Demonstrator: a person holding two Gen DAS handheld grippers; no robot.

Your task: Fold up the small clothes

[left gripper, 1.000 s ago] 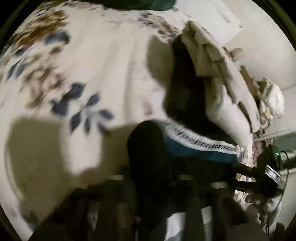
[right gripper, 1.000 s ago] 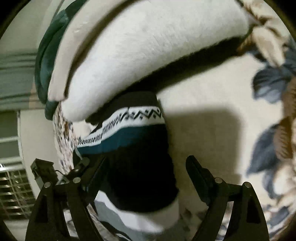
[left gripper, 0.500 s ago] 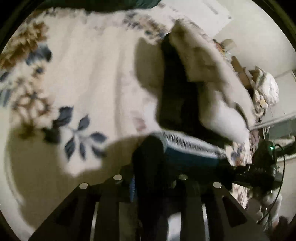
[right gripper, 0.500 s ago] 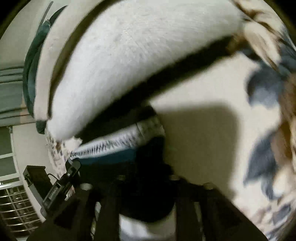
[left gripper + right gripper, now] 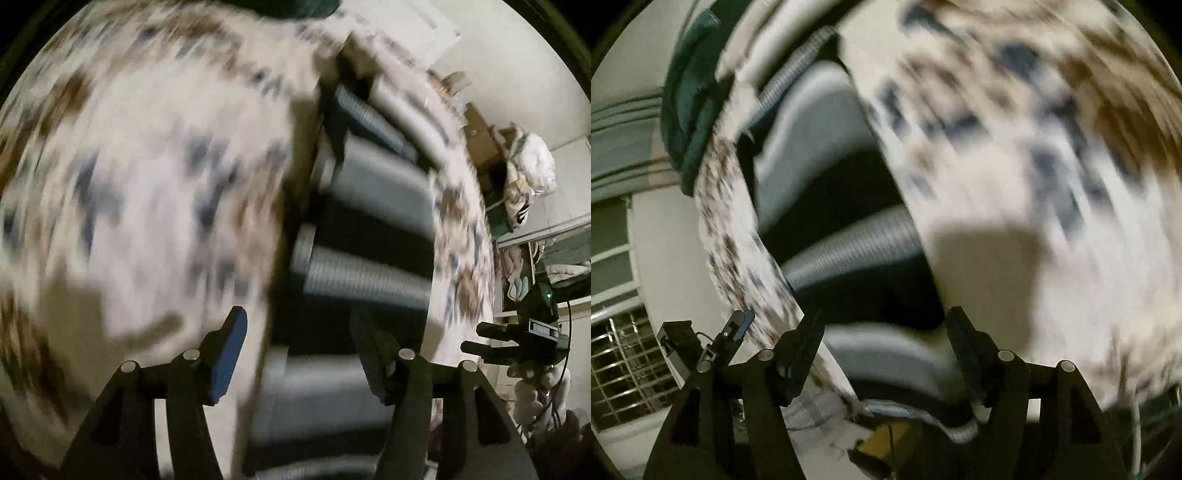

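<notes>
A dark garment with grey and white patterned bands [image 5: 369,236] lies stretched out on the floral bedspread [image 5: 147,166]; both views are motion-blurred. My left gripper [image 5: 299,354] is open and empty over the garment's near end. In the right wrist view the same garment [image 5: 834,206] lies ahead, and my right gripper [image 5: 886,354] is open and empty above its near edge. The right gripper also shows at the right edge of the left wrist view [image 5: 517,339], and the left gripper at the lower left of the right wrist view [image 5: 731,332].
The bedspread [image 5: 1034,166] covers the bed around the garment. A teal blanket [image 5: 690,96] and a white pillow lie at the bed's far end. A heap of white cloth [image 5: 528,166] and boxes stand by the wall. A barred window [image 5: 624,362] is beside the bed.
Both grippers have let go of the dark garment and opened. The garment now lies laid out flat on the bed, and both cameras are moving fast.
</notes>
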